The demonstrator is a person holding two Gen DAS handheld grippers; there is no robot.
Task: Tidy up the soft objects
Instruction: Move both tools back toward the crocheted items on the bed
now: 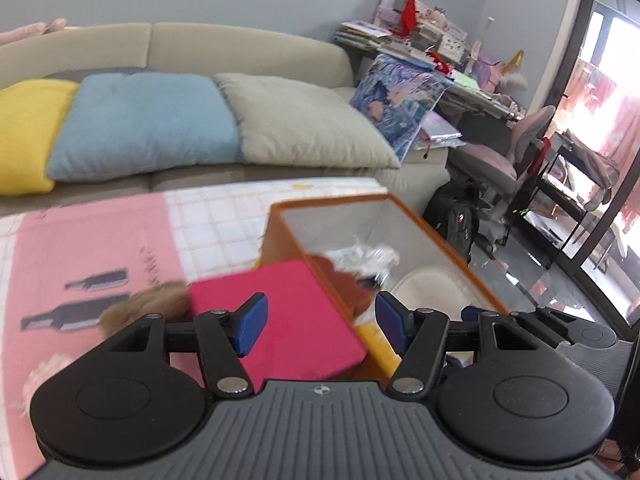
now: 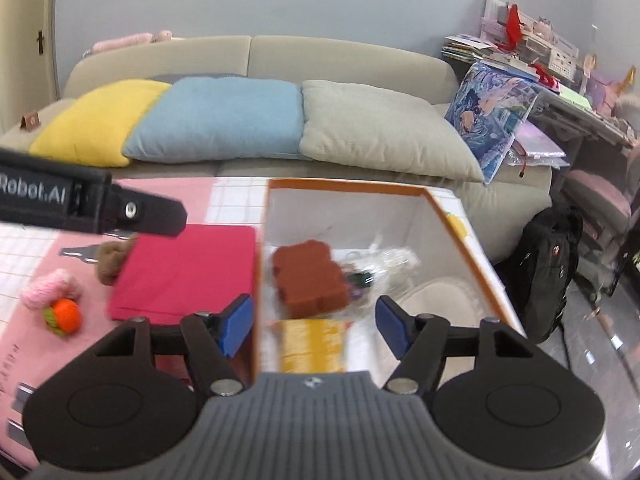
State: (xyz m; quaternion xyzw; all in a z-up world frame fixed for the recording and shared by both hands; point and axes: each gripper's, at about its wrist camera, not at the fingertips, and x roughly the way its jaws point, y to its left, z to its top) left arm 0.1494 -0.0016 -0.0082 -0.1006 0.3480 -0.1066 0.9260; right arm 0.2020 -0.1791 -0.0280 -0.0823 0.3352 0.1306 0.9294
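Both the left claw [image 1: 318,322] and right claw [image 2: 312,325] gape empty. The pink knitted toy [image 2: 54,285] near the surface's left edge looks light and squashy; pinch its plump middle.

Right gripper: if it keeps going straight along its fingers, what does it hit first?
Most likely the brown sponge block lying inside the orange-rimmed box, which sits centred between the open right gripper. The yellow item nearer below might come first; depth is unclear.
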